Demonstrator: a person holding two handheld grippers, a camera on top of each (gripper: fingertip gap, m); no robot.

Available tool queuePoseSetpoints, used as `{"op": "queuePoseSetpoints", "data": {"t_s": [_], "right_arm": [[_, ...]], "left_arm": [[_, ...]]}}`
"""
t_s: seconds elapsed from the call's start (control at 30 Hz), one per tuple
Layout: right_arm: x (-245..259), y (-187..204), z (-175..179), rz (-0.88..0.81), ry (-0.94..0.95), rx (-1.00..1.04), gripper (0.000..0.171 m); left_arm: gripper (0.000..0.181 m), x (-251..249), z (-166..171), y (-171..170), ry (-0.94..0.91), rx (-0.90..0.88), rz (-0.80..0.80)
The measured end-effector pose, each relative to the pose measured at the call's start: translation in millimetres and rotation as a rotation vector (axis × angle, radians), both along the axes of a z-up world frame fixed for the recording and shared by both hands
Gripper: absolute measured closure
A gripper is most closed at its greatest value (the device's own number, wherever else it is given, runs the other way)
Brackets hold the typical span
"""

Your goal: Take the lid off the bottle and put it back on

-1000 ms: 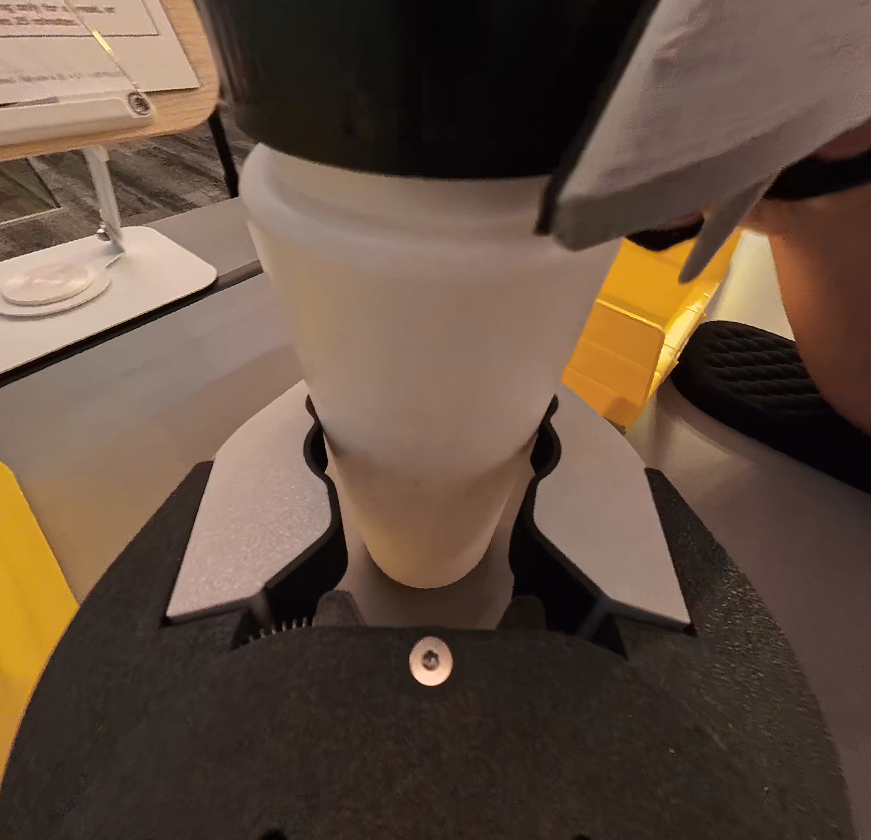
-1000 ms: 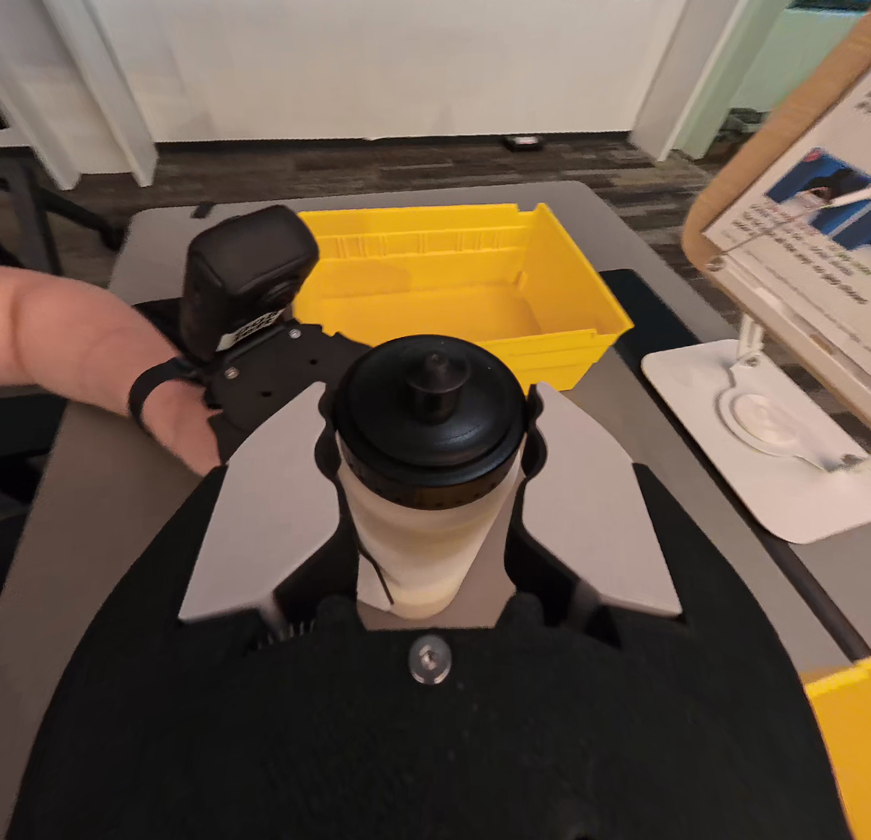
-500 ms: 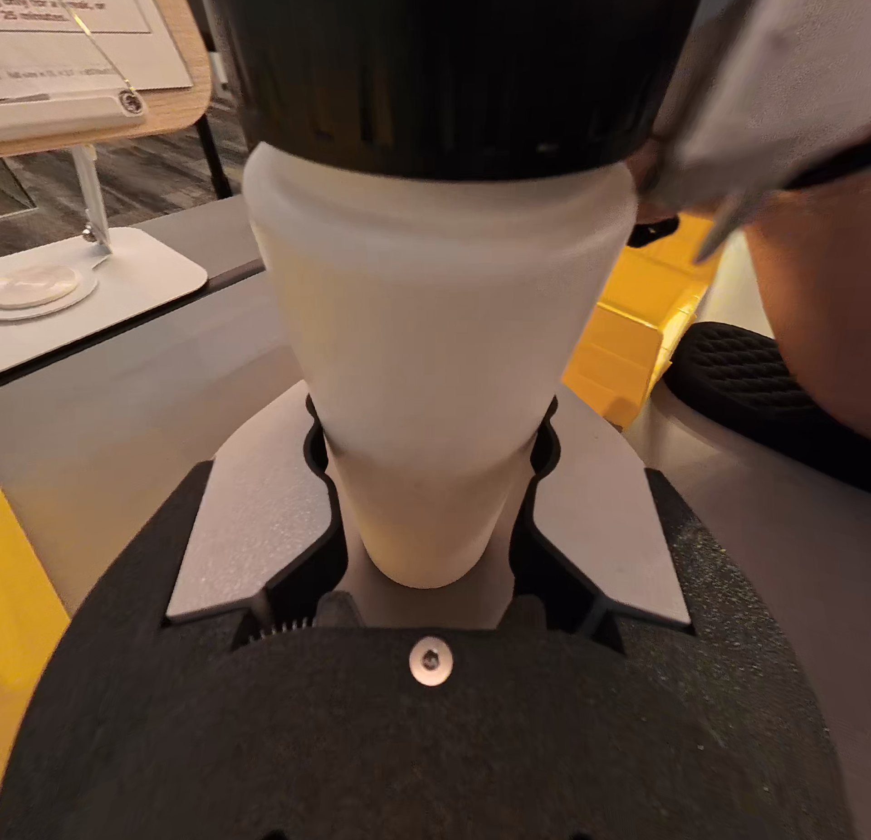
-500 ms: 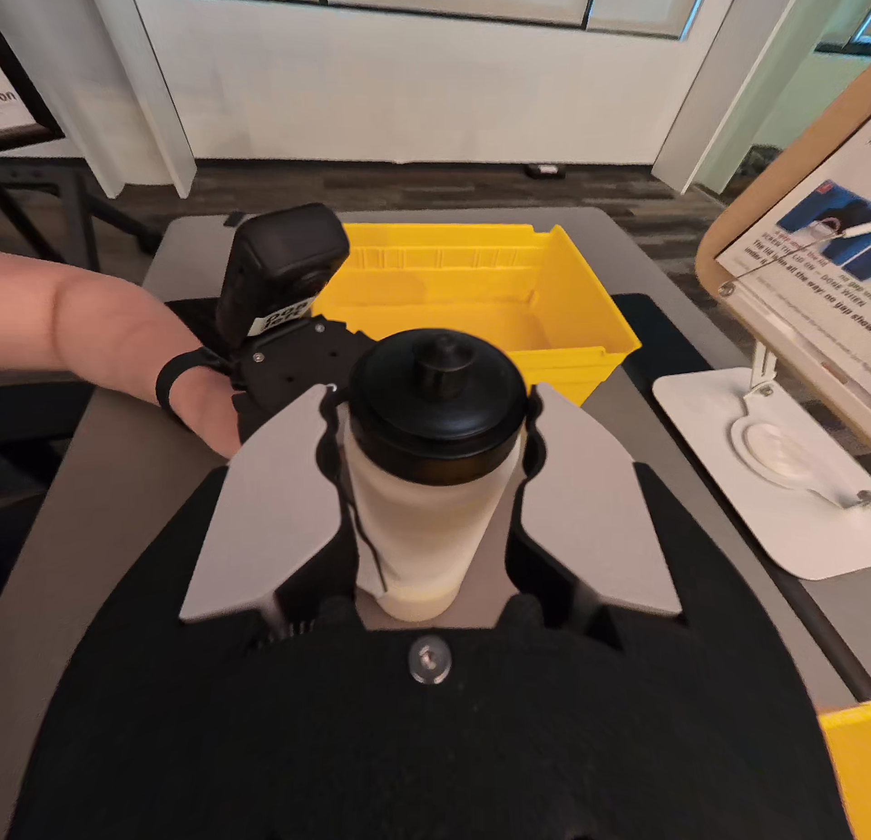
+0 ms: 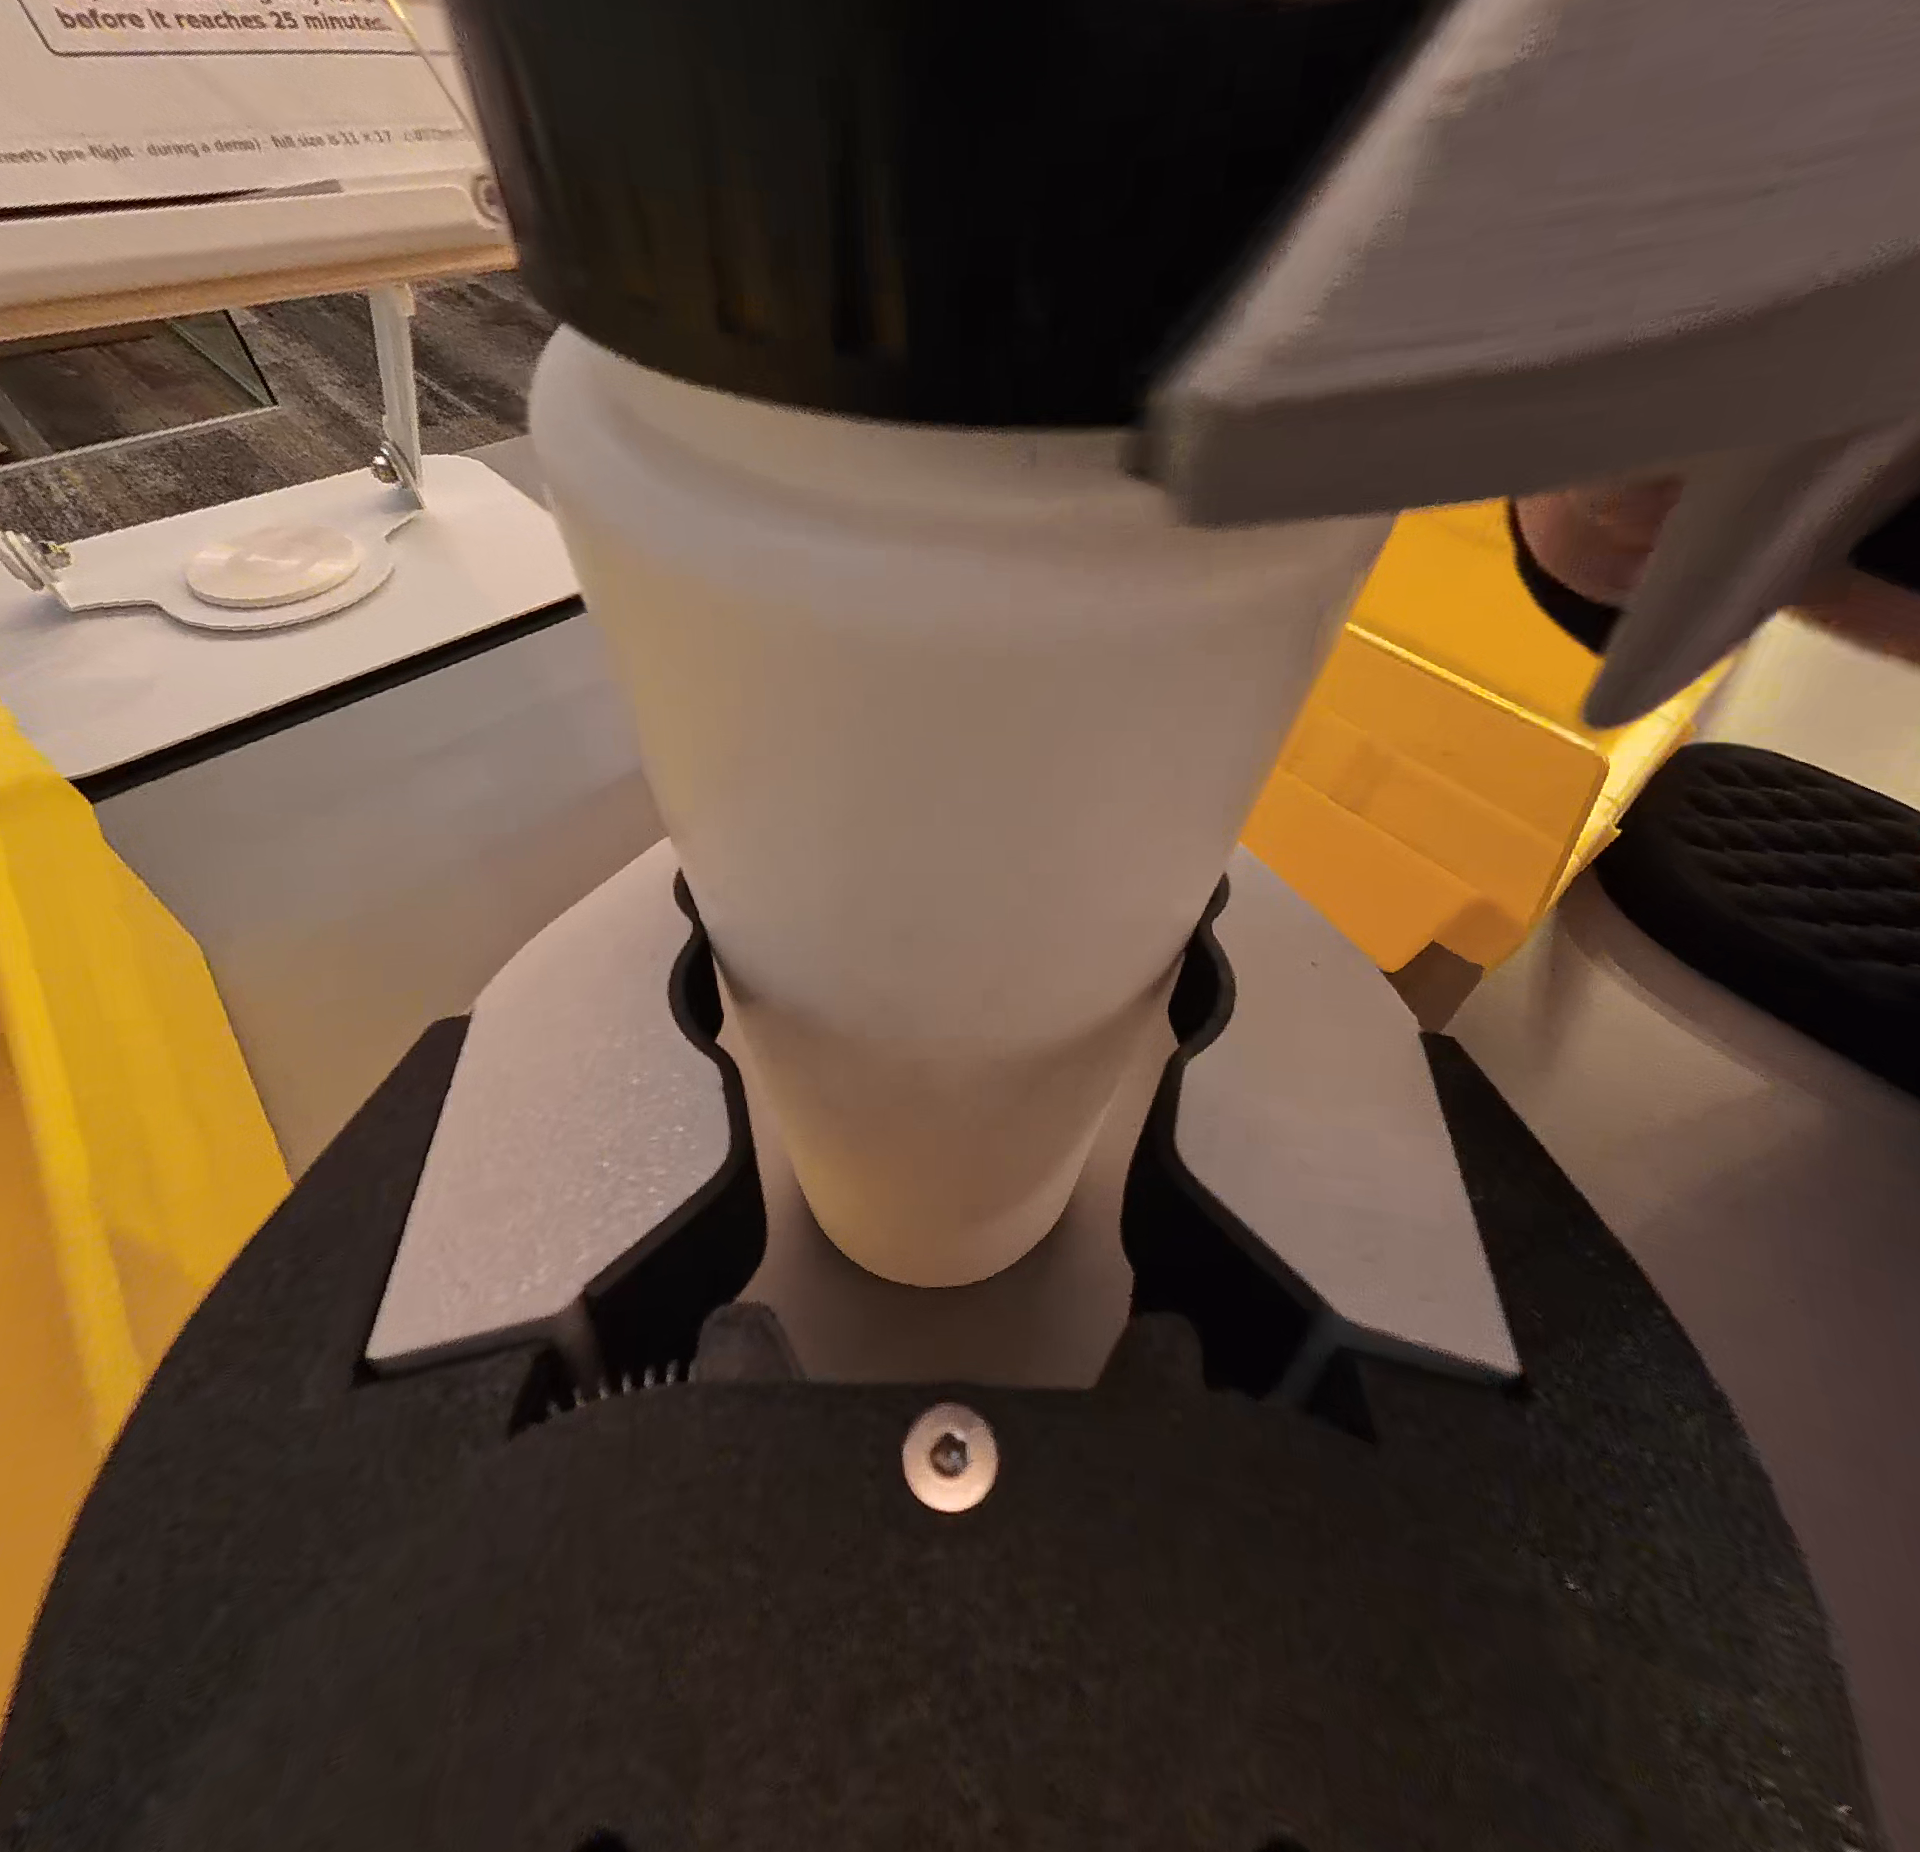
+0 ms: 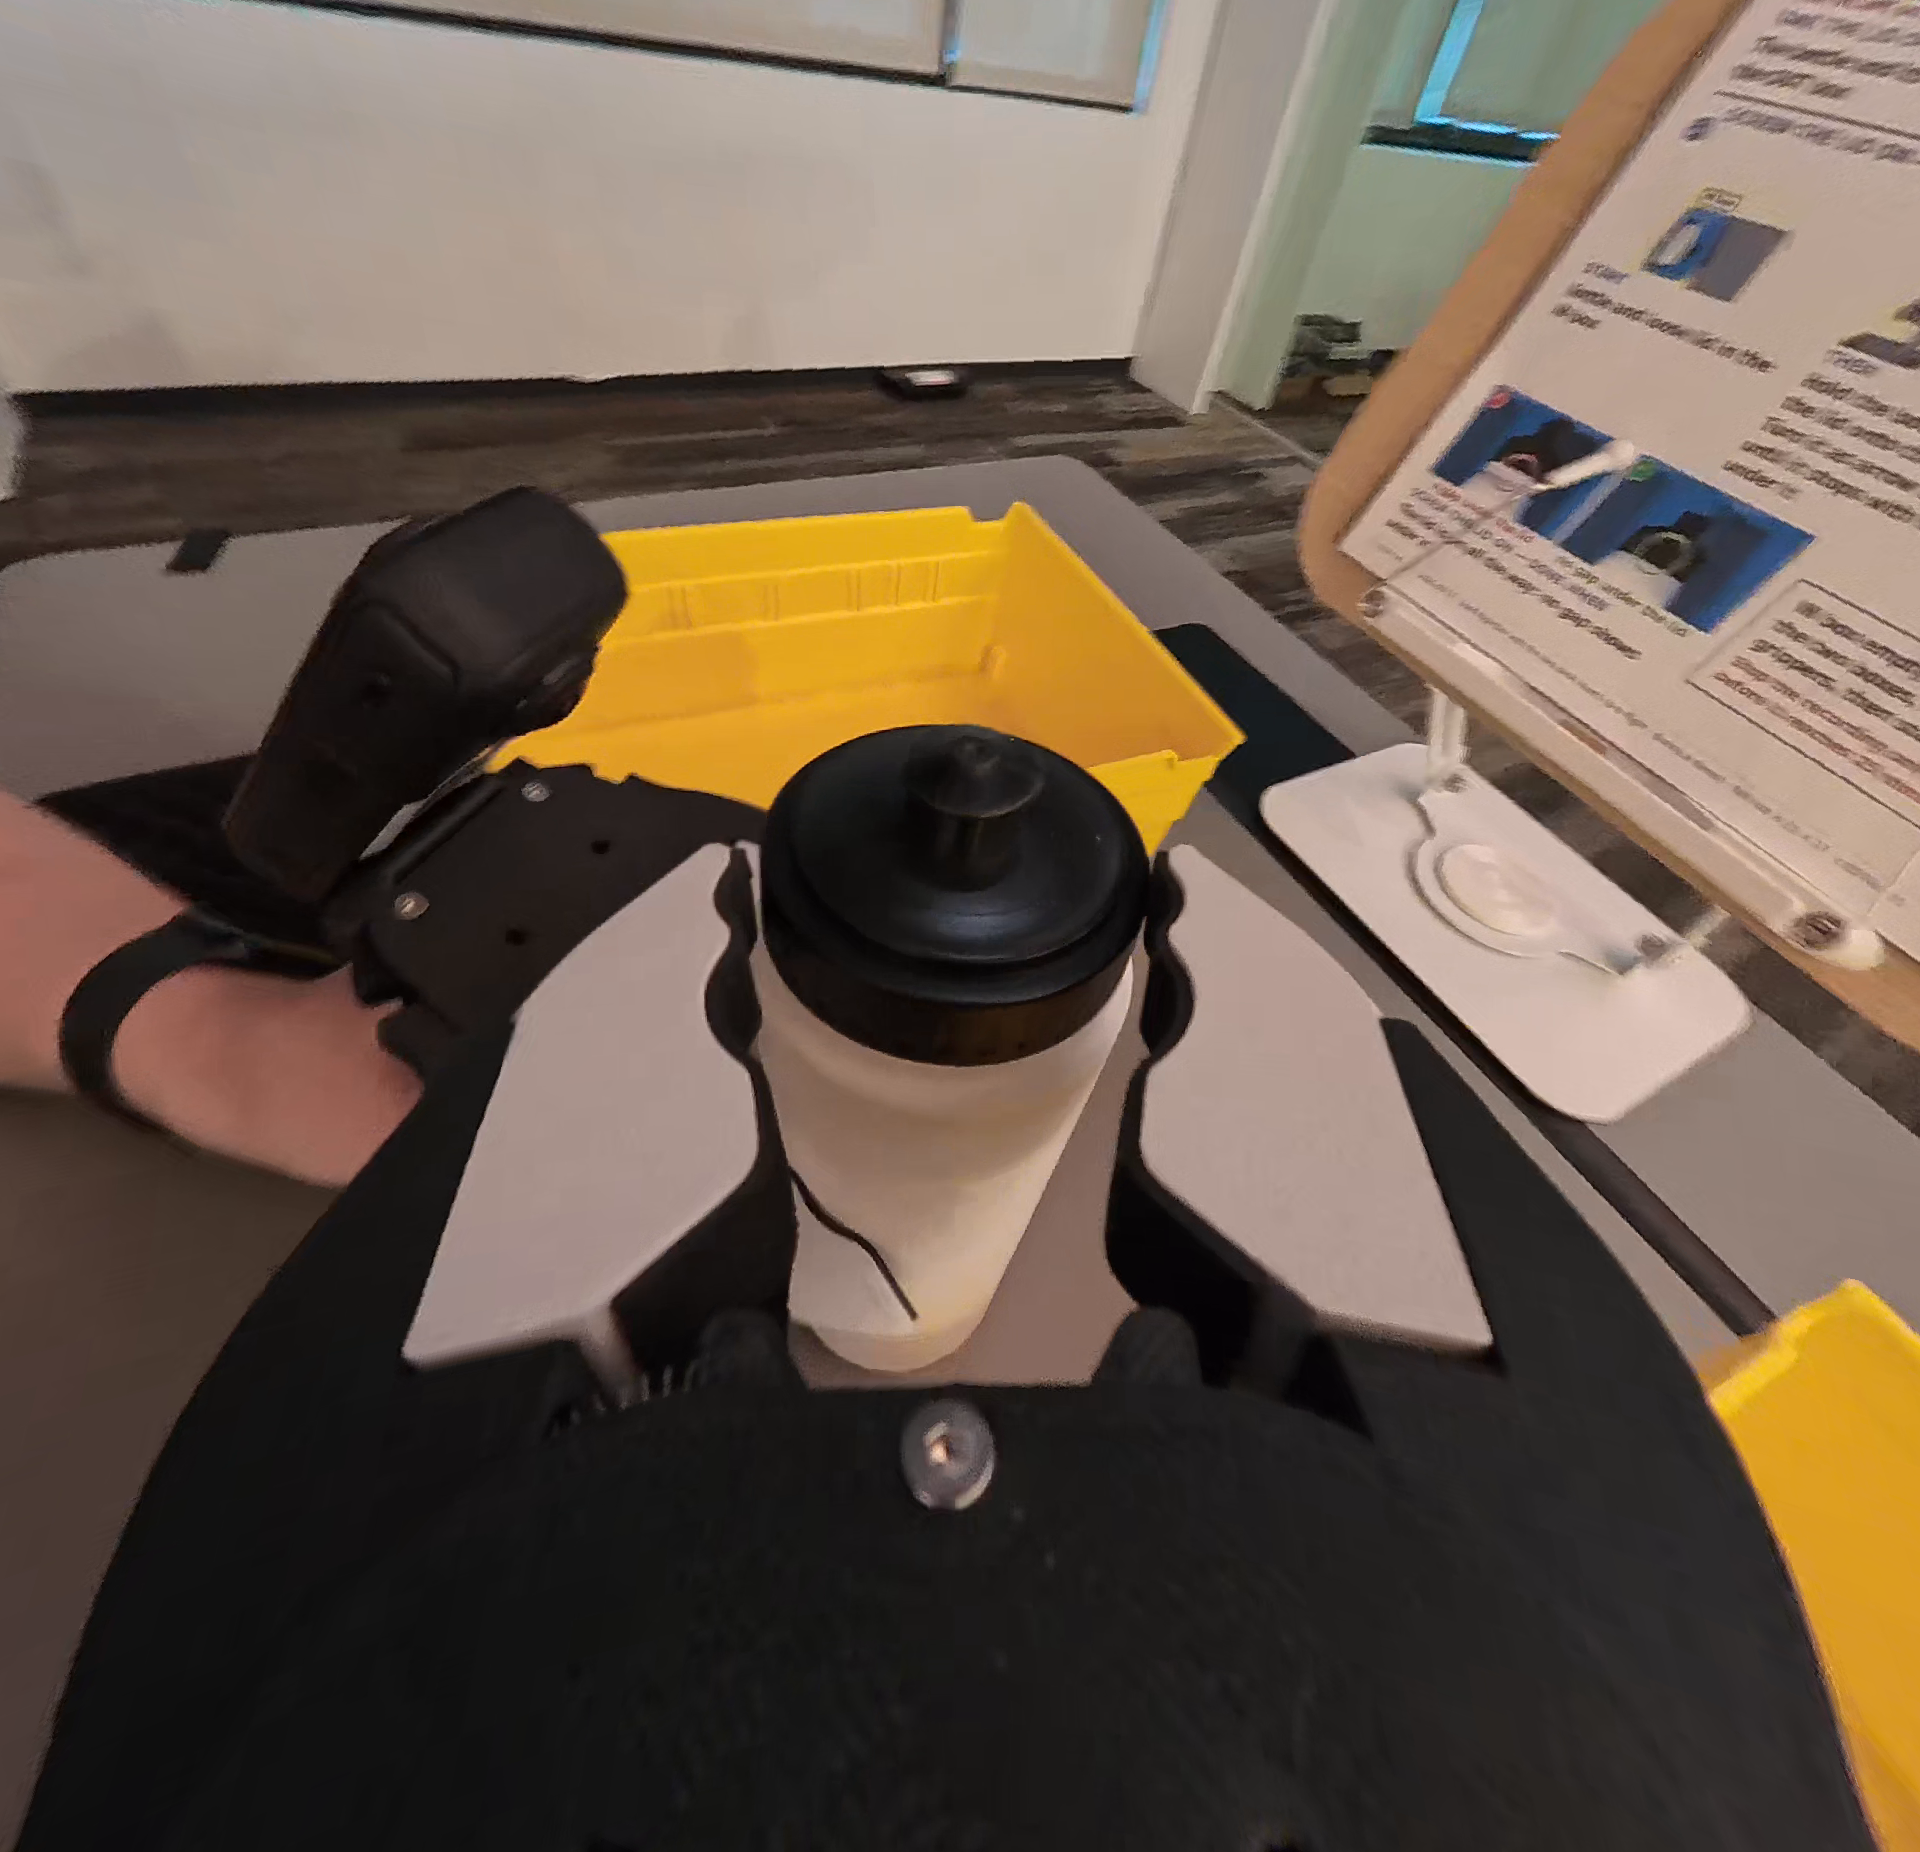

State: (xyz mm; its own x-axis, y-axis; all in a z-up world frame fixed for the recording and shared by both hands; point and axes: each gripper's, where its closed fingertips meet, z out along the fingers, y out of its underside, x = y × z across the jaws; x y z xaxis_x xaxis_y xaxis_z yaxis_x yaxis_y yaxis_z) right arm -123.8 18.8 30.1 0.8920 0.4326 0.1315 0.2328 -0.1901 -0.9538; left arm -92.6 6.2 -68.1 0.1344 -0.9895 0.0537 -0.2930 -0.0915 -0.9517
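I am holding the white bottle (image 5: 935, 763) by its lower body with my left claw (image 5: 951, 981), both fingers pressed against its sides, so it is standing upright just ahead of the claw. My right claw (image 6: 951, 919) is closing around the black lid (image 6: 951, 898), a finger on each side; I think both are touching the rim, though blur is making that hard to confirm. The lid is sitting on the bottle's neck. A yellow bin (image 6: 935, 649) is lying beyond the right claw on the grey table (image 6: 125, 1335). I judge I am in the twisting step; whether loosening or tightening, I cannot tell. Next calls for a firm squeeze and a steady turn.
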Motion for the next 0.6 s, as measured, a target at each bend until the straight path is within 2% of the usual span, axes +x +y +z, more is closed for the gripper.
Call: {"op": "queuePoseSetpoints", "data": {"t_s": [0.1,0.3,0.43,0.6], "right_arm": [[1,-9,0,0.178,0.035,-0.05,0.09],[-2,-20,0,0.326,0.055,-0.063,0.093],[0,-13,-1,0.215,0.025,-0.066,0.094],[1,4,3,-0.084,0.076,0.049,0.094]], "left_arm": [[0.095,3,0,-6,-0.002,0.015,-0.046],[0.095,10,1,-32,-0.035,0.011,-0.201],[0.095,9,0,-25,-0.025,0.017,-0.134],[0.095,3,0,-9,-0.008,0.022,-0.026]]}}
